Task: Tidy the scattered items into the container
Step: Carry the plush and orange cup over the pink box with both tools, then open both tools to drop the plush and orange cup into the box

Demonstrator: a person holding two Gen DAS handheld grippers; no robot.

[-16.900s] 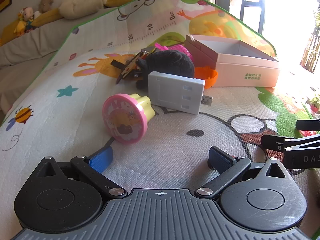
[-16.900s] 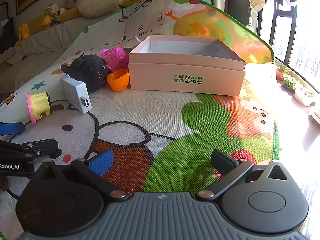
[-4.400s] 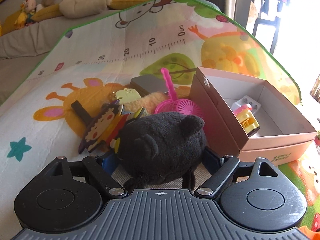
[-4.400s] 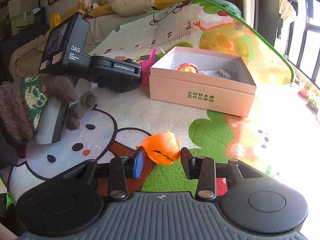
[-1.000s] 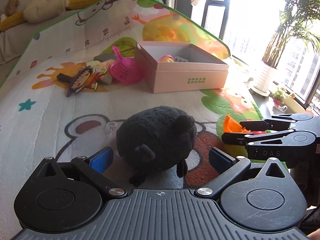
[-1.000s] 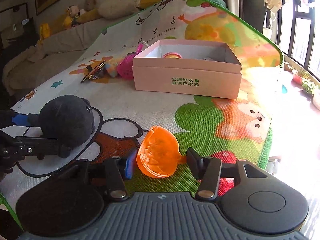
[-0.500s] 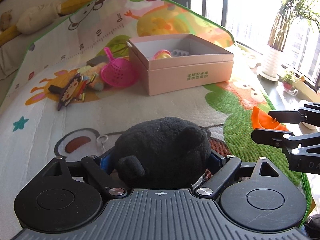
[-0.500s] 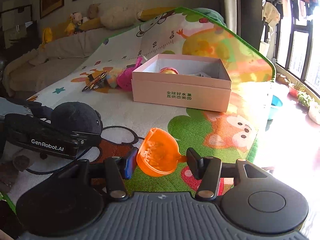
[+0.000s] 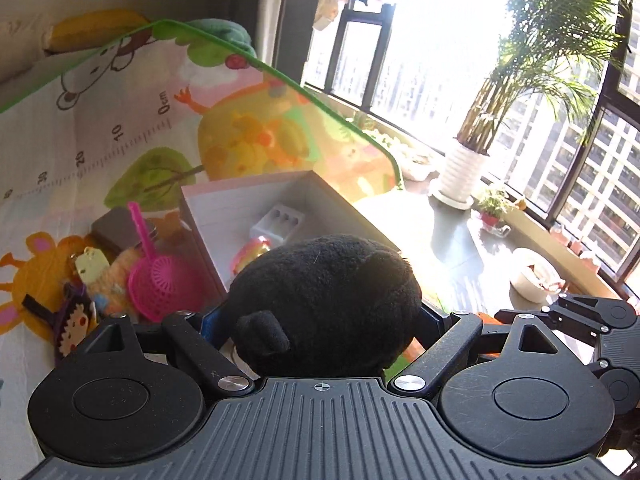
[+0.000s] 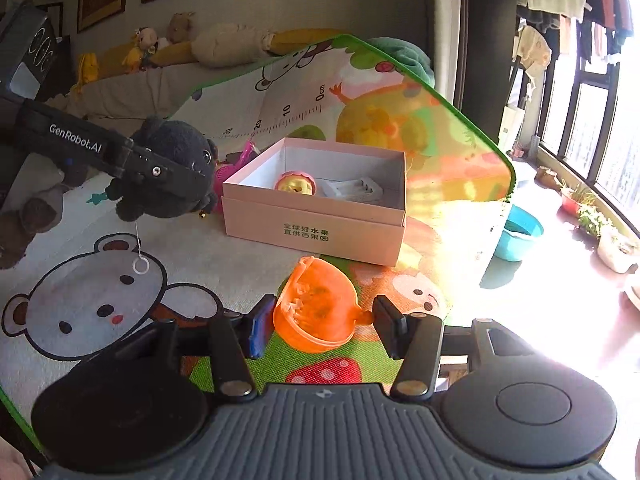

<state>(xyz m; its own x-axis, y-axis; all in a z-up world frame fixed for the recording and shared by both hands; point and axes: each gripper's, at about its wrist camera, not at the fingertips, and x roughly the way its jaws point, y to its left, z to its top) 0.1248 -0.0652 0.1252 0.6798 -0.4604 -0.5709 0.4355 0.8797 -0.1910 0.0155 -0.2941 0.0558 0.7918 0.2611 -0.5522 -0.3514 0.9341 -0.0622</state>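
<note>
- Furthest left on the play mat (image 9: 120,128), a heap of leftovers waits: a pink strainer (image 9: 160,276), a fuzzy orange toy (image 9: 112,276) and a flat cartoon figure (image 9: 76,320), all just beside the box's left wall.
- The left gripper (image 9: 320,320) is clamped around the black plush toy (image 9: 324,300), held off the mat short of the box; its cord and ring (image 10: 141,266) dangle free.
- The plush looks light and squashy, so a grip across its round body should hold, though soft fur may sag or slip if the jaws ease.
- The pink box (image 10: 316,216) stands open on the mat with 2 items inside: a round yellow-and-pink toy (image 10: 294,184) and a white tray-like block (image 10: 356,189).
- The right gripper (image 10: 318,320) pinches the orange plastic cup (image 10: 316,308) by its sides, in front of the box; it looks stiff, thin and smooth, so rim-to-rim pressure suits it better than a hard squeeze.
- Only the right wrist view shows the plush's face, the ring and the box's printed front; only the left wrist view shows the leftover heap clearly, plus the potted palm (image 9: 460,172) by the window.
</note>
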